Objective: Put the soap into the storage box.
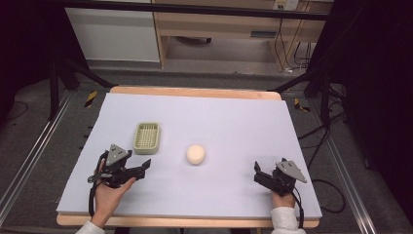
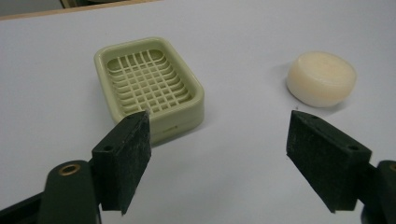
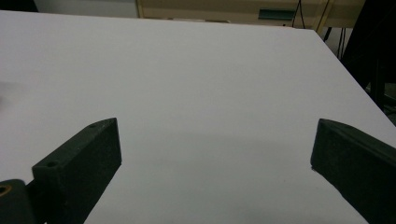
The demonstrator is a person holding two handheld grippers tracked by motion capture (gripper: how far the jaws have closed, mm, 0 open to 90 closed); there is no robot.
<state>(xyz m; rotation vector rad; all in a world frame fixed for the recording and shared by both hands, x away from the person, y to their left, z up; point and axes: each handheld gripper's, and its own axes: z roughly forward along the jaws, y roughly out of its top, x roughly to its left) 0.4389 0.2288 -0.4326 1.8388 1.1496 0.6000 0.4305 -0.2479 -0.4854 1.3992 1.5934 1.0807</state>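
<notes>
Matte table (image 1: 234, 117), round waxy soap (image 1: 196, 154)

Table (image 1: 234, 122) — soap dish (image 1: 147, 137), soap (image 1: 196, 154)

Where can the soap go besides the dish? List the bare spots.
Bare: the far half of the mat beyond the dish and soap; the stretch from soap to right gripper; the near strip between both grippers. Tightest: the left gripper, just below the dish.
</notes>
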